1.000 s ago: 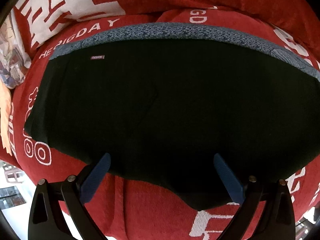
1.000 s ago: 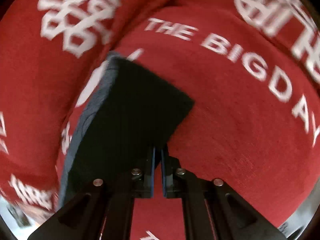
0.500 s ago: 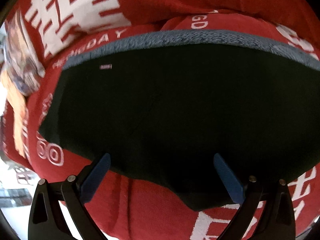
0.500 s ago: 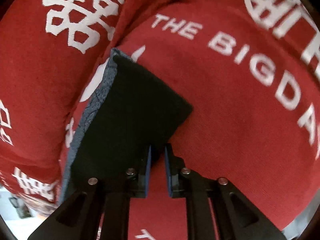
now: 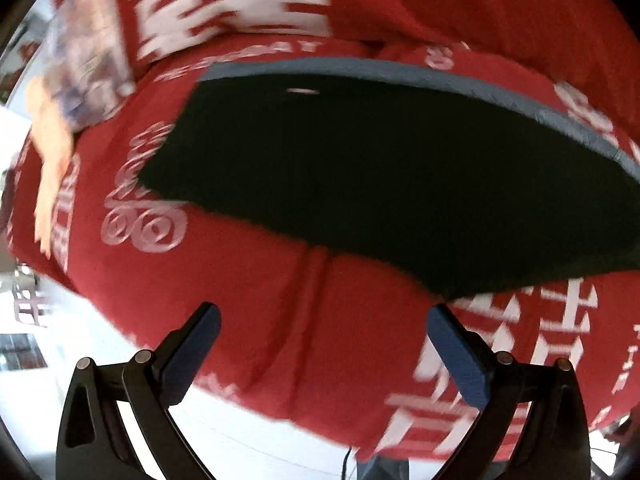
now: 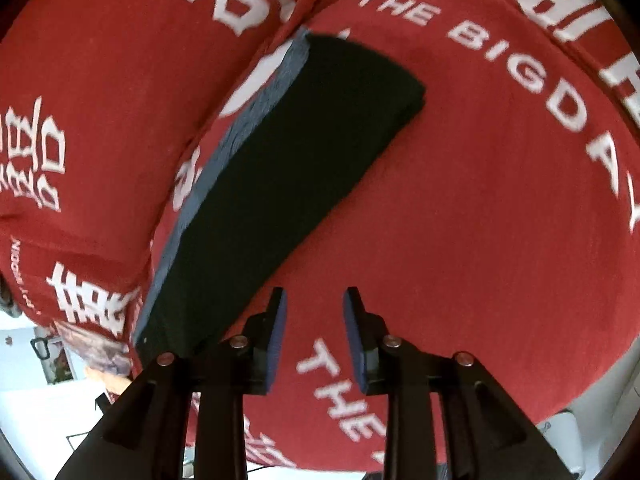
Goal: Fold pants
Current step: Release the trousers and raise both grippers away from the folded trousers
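Note:
The black pants (image 5: 380, 176) lie folded into a flat rectangle on a red cover, with a grey-blue waistband (image 5: 440, 80) along the far edge. My left gripper (image 5: 324, 320) is open and empty, held back from the pants' near edge. In the right wrist view the folded pants (image 6: 288, 184) run away to the upper left. My right gripper (image 6: 314, 304) is open and empty, just off the pants' near right edge.
The red cover (image 6: 480, 200) with white lettering drapes over a cushioned surface and a raised back cushion (image 5: 480, 0). A patterned item (image 5: 84, 64) lies at the far left. White floor (image 5: 80, 320) shows beyond the cover's near edge.
Both grippers have pulled back from the pants. The right gripper was shut at the pants' corner and has opened and let go. The left gripper stayed open.

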